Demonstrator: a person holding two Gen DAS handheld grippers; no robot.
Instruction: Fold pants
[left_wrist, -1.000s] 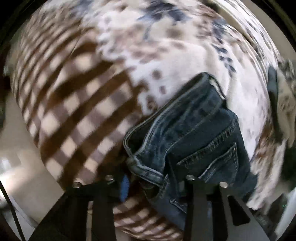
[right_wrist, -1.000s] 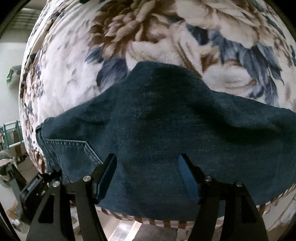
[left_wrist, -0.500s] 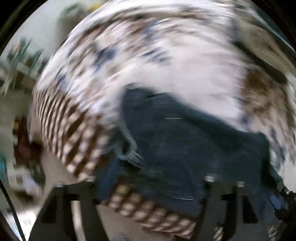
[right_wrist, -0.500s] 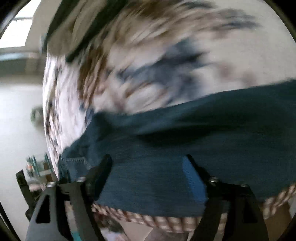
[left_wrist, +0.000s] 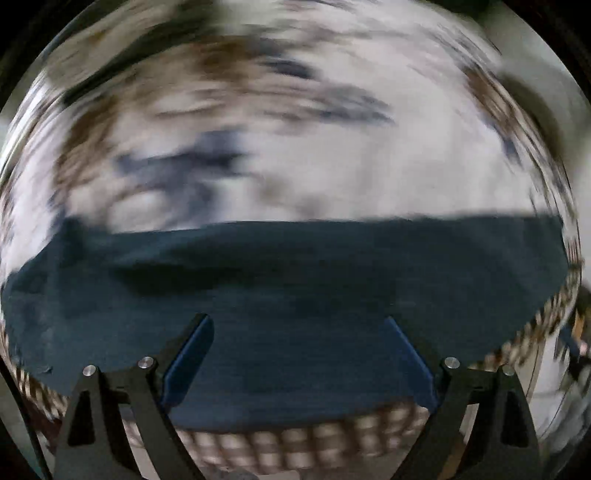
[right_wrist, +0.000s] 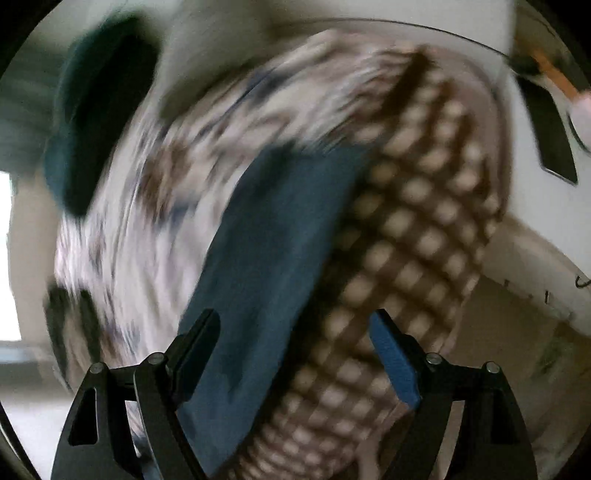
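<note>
Both views badly motion-blurred; fine detail lost.

Left wrist view: pants (left_wrist: 288, 295) seen as a wide dark-blue denim band stretched side to side across the lower half, lying on a floral blanket (left_wrist: 295, 155) w/ brown & blue blotches on white; checked brown/cream border of the blanket visible below the denim's near edge; left hand-held gripper (left_wrist: 297, 325) released, fingers spread wide apart, hovering over the denim w/ nothing between the pads.

Right wrist view: shows what the other doesn't; pants (right_wrist: 266, 266) end-on as a narrower blue strip running from bottom centre up & away, lying along the line where the floral part of the blanket (right_wrist: 147, 221) meets the checked border; pale wall & floor off to the right; dark teal shape (right_wrist: 92, 110) at upper left, too blurred to identify; right hand-held gripper (right_wrist: 293, 328) also released, fingers wide apart, left finger over the denim, right finger over the checked border.

Pants: plain dark-blue denim, fairly flat, a soft crease or two on the left in the left view; no pockets or seams legible in the blur.
</note>
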